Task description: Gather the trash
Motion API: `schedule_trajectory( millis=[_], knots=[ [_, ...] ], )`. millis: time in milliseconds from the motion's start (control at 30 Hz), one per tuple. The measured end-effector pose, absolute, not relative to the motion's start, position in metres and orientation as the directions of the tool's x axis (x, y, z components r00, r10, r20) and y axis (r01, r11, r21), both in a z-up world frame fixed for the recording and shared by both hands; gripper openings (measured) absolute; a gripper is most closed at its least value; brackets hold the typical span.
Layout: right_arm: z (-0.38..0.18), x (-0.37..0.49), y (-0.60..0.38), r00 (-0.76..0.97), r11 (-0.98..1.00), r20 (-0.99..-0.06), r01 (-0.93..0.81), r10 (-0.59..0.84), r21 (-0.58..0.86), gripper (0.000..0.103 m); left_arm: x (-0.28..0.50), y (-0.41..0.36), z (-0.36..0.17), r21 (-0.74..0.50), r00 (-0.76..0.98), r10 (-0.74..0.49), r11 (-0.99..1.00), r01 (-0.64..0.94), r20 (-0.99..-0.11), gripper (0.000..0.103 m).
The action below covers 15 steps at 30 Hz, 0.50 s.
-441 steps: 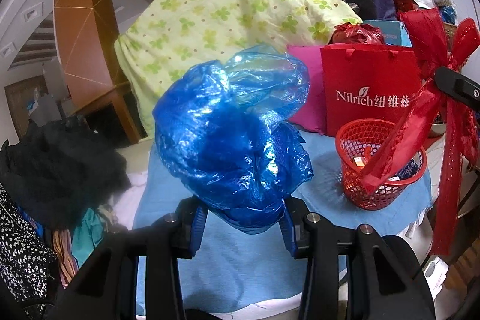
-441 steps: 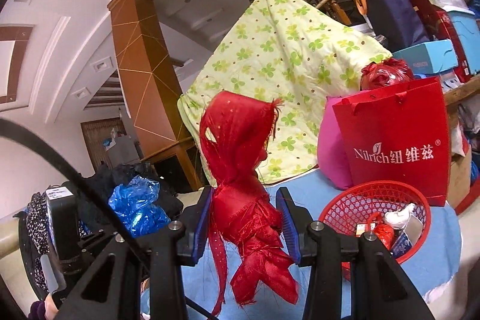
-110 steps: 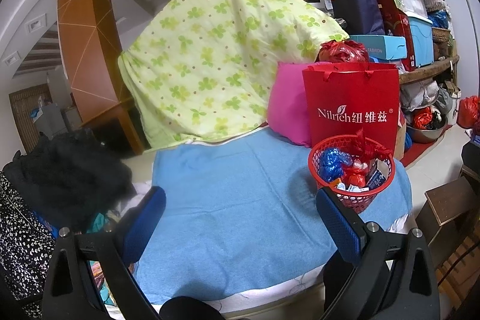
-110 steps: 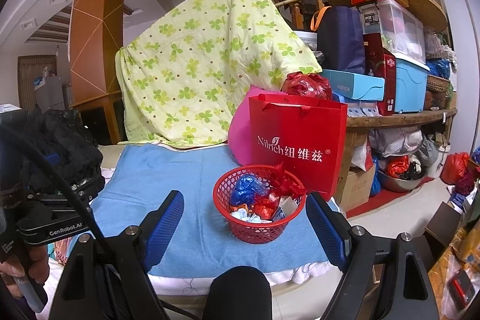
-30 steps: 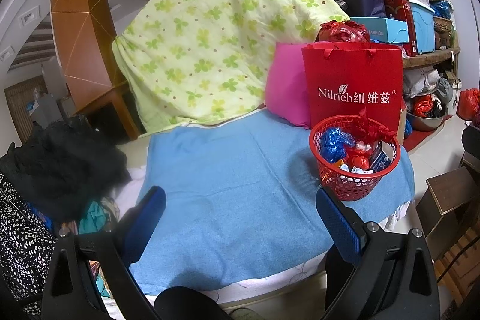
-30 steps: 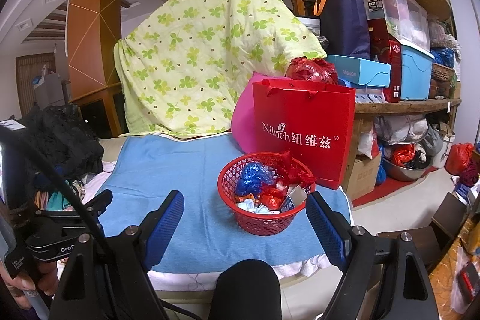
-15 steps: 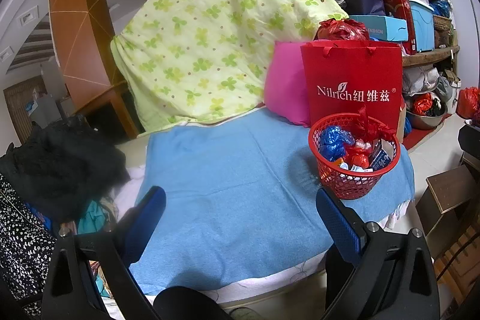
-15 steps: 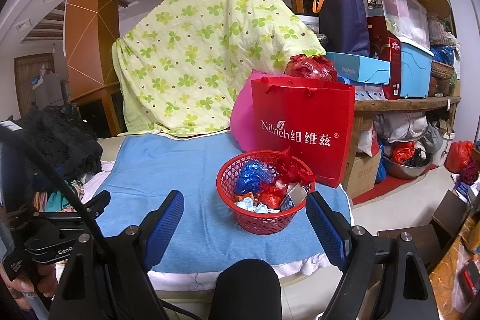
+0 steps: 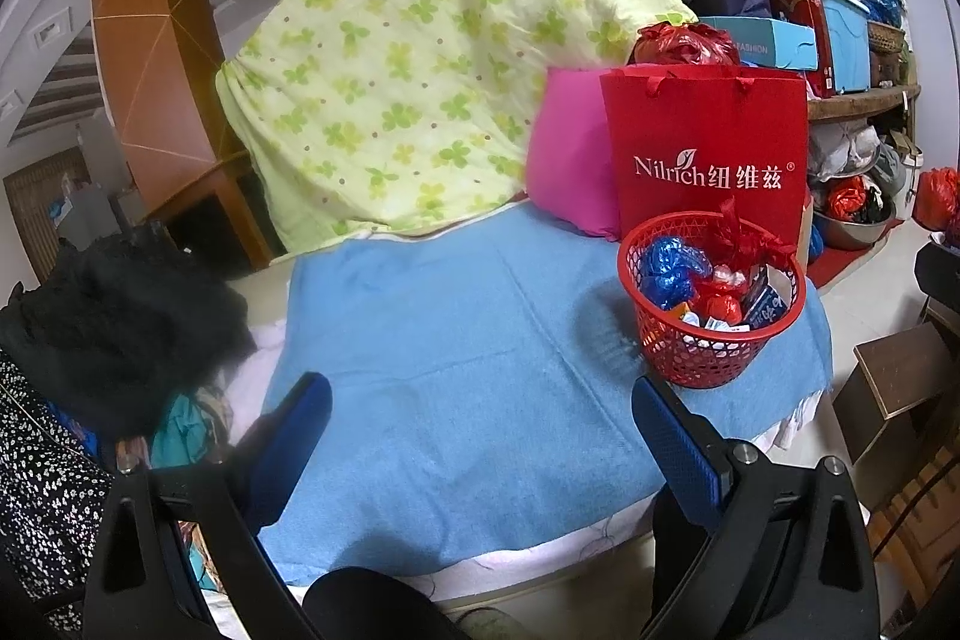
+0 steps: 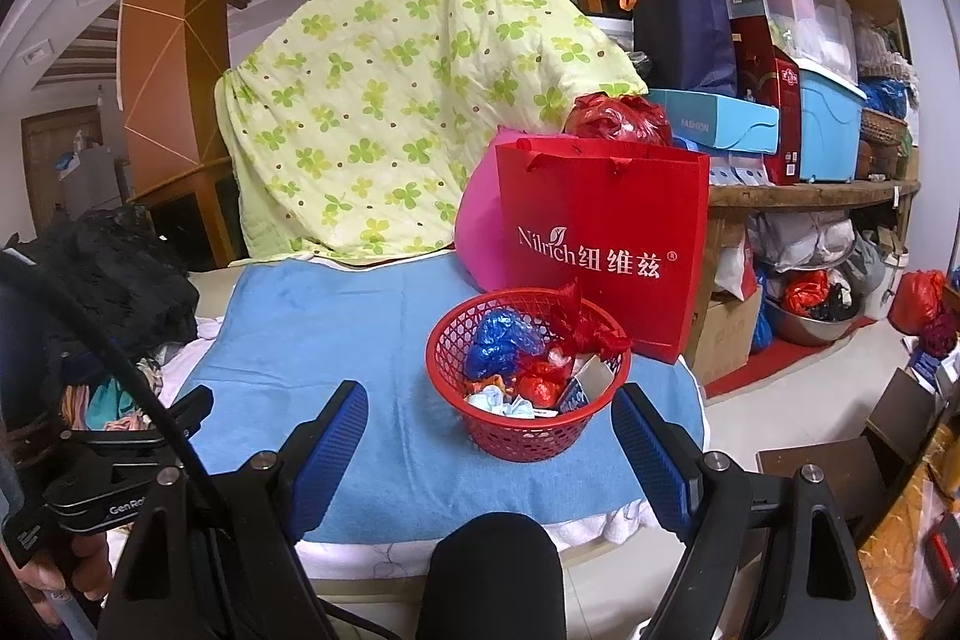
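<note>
I hold both tongs wide open and empty above the near edge of a blue towel (image 9: 456,340). My left gripper (image 9: 480,436) spreads its blue pads over bare towel. My right gripper (image 10: 489,436) points at a red mesh basket (image 10: 528,436) sitting on the towel's right side. In the basket lie a crumpled blue plastic bag (image 10: 501,337), red ribbon scraps (image 10: 585,328) and small wrappers. Just behind the basket stands a red paper bag (image 10: 606,244), with a green-patterned quilt (image 10: 396,100) farther left.
</note>
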State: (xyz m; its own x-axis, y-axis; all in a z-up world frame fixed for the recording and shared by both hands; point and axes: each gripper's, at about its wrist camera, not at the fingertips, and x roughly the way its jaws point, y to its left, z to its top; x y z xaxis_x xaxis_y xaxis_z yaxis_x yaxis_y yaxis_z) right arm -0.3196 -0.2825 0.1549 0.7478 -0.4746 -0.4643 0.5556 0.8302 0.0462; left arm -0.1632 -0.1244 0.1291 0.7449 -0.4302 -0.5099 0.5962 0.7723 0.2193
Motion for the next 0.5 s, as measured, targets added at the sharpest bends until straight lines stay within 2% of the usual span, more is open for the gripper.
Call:
schedule_trajectory(
  millis=[500],
  knots=[
    [0.1532, -0.3169, -0.2837, 0.746, 0.829, -0.468, 0.557, -0.474, 0.047, 0.086, -0.1602, -0.1233, 0.1265, 0.216, 0.741, -0.428, 0.772, 0.597, -0.517, 0.100]
  ],
)
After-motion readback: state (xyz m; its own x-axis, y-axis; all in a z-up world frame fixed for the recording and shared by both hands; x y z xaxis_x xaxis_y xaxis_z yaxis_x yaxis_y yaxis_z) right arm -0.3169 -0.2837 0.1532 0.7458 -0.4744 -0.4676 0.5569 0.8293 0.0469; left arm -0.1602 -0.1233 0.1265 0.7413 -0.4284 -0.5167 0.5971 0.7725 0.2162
